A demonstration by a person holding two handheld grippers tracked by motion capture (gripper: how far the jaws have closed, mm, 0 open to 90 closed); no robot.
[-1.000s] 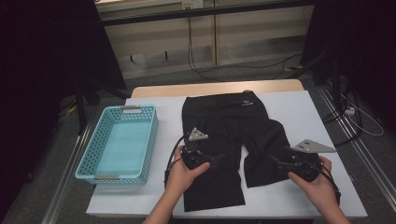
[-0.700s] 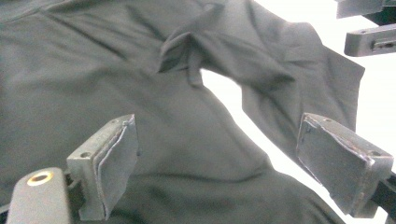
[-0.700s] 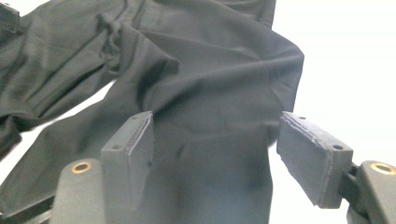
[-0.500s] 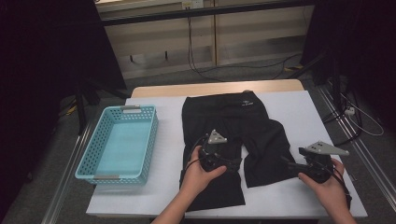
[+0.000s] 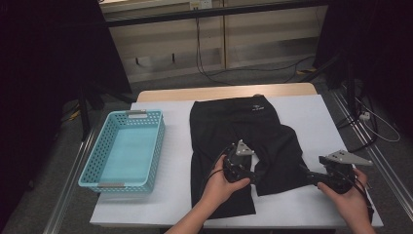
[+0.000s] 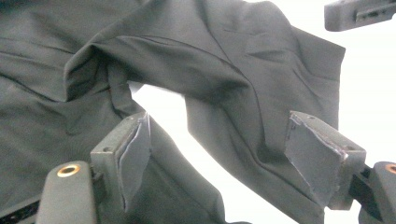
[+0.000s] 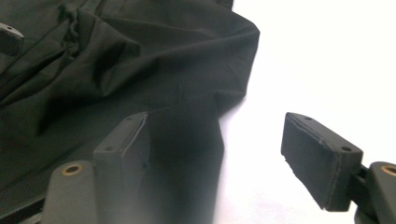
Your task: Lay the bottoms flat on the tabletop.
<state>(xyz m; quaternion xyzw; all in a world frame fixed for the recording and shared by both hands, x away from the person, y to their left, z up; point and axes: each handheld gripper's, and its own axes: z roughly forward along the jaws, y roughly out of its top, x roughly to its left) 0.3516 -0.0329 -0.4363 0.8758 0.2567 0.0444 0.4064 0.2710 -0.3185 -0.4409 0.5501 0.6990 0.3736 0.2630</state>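
Black shorts (image 5: 238, 122) lie flat on the white table (image 5: 311, 117), waistband at the far side. My left gripper (image 5: 253, 174) hovers at the crotch, where the two legs part. In the left gripper view its jaws (image 6: 217, 135) stand open and have just been closing, with the inner edge of one leg (image 6: 210, 60) between them, untouched by the pads. My right gripper (image 5: 307, 174) sits at the outer hem of the right leg. Its jaws (image 7: 215, 135) are open after widening a little, the hem's edge (image 7: 116, 70) beside the left pad.
A light blue mesh basket (image 5: 92, 161) stands at the table's left with nothing inside. White tabletop shows right of the shorts and along the near edge. Past the table's far edge are dark floor, cables and metal frames.
My left hand has slid right across the shorts, from the left leg to the gap between the legs. My right hand has drifted slightly right and nearer.
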